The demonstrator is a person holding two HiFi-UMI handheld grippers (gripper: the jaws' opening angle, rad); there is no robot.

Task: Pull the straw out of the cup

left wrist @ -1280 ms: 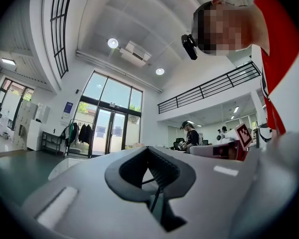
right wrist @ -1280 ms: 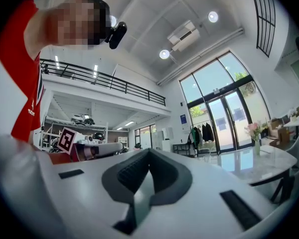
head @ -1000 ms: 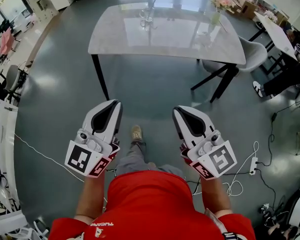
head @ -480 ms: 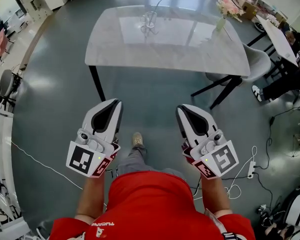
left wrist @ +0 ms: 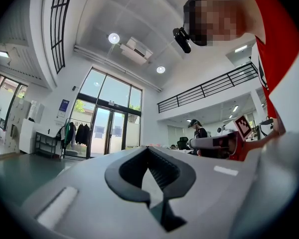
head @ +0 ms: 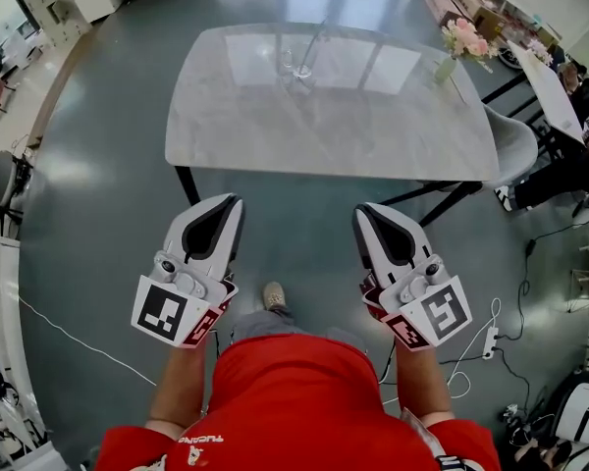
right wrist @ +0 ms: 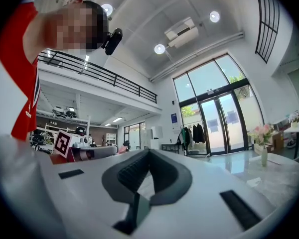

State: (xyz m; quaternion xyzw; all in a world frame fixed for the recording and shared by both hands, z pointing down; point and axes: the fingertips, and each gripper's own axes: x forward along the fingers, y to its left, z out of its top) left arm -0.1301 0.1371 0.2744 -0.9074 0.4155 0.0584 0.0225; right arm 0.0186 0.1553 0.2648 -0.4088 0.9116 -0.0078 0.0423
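left gripper (head: pixel 226 202): jaws closed tip to tip, nothing between them; held out low in front of the person's red shirt (head: pixel 294 400), over the floor and short of the table.
right gripper (head: pixel 366 209): jaws closed as well, empty; level with the left one and apart from it, also short of the table's near edge.
cup (head: pixel 296 63): clear glass, upright on the far side of the table, a little left of its middle, well apart from both grippers.
straw (head: pixel 316 35): in the cup, leaning up and to the right over the rim (thin and pale, so only its upper part reads clearly).
table (head: pixel 324 130): pale marble-look top on dark legs, straight ahead of the person.
flowers (head: pixel 466 39): pink bunch in a small vase at the table's far right corner.
chair (head: pixel 515 137): grey shell, tucked at the table's right end.
shoe (head: pixel 273 295): one foot on the grey-green floor (head: pixel 108 214), between the grippers.
power strip (head: pixel 489 338): white, with a cable, on the floor at right.
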